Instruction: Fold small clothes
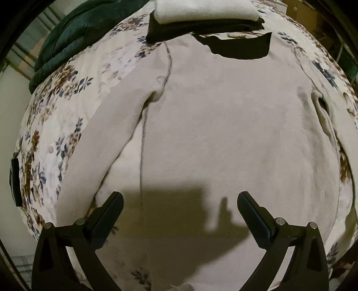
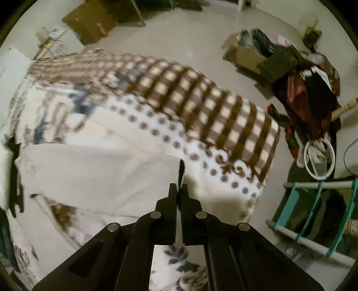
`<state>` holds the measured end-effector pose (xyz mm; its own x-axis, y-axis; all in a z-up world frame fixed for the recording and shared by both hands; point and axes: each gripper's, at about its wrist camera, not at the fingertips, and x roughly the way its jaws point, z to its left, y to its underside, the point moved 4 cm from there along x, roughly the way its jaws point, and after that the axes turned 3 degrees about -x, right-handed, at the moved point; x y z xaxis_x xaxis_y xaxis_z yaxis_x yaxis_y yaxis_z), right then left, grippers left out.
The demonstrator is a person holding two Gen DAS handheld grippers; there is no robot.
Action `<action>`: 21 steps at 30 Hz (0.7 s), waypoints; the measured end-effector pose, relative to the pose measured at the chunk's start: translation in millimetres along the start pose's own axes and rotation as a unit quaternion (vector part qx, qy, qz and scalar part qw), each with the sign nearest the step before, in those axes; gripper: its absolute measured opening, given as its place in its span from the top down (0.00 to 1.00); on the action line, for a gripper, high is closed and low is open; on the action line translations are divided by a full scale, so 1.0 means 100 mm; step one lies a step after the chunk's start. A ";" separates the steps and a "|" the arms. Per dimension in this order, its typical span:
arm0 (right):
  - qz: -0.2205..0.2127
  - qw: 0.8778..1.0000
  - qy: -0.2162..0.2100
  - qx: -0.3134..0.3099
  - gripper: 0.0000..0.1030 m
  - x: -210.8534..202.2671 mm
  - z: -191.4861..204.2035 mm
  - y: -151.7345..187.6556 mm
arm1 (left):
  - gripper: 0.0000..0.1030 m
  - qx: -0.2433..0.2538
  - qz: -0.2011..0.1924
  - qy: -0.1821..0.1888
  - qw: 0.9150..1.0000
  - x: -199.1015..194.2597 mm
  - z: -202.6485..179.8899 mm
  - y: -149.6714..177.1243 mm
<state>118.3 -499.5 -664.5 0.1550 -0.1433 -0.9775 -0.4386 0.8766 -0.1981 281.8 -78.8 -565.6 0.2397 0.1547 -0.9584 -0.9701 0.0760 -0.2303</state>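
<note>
A pale beige long-sleeved top (image 1: pixel 223 125) lies flat on the flowered bedspread (image 1: pixel 56 125), its black neck opening (image 1: pixel 239 47) at the far end. My left gripper (image 1: pixel 180 194) hangs open over the top's lower body, with nothing between its fingers, and casts a shadow on the cloth. In the right wrist view, one beige sleeve (image 2: pixel 100 170) stretches to the left. My right gripper (image 2: pixel 178 187) is shut on the sleeve's end, where a dark cuff edge (image 2: pixel 181 171) sticks out past the fingertips.
A folded white cloth (image 1: pixel 205 10) lies on a folded black one (image 1: pixel 201 26) beyond the collar, with a green blanket (image 1: pixel 73 33) at the far left. A checked blanket (image 2: pixel 201 94) drapes over the bed's edge. A cardboard box (image 2: pixel 246 53), a clothes heap (image 2: pixel 308 96) and a teal rack (image 2: pixel 313 212) stand on the floor.
</note>
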 end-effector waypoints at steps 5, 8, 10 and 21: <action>-0.017 0.990 -0.058 -0.126 0.98 -0.56 0.83 0.10 | 0.00 -0.031 0.002 0.000 1.000 -0.06 0.25 0.05; -0.005 0.968 -0.090 -0.235 0.98 -0.66 1.59 0.47 | 0.00 -0.053 0.000 -0.013 0.998 -0.10 0.53 0.07; 0.008 0.941 -0.105 -0.321 0.98 -0.68 2.17 0.91 | 0.00 -0.066 -0.002 -0.026 0.997 -0.13 0.75 0.11; 0.058 0.745 -0.084 -0.659 0.98 -0.19 3.05 3.48 | 0.00 -0.143 0.009 -0.092 0.985 -0.09 1.88 0.52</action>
<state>232.7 -51.1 -692.8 0.1086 0.0556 -0.9925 -0.9284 -0.3511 -0.1213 236.0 108.6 -537.8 0.2003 0.3315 -0.9219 -0.9386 -0.2049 -0.2776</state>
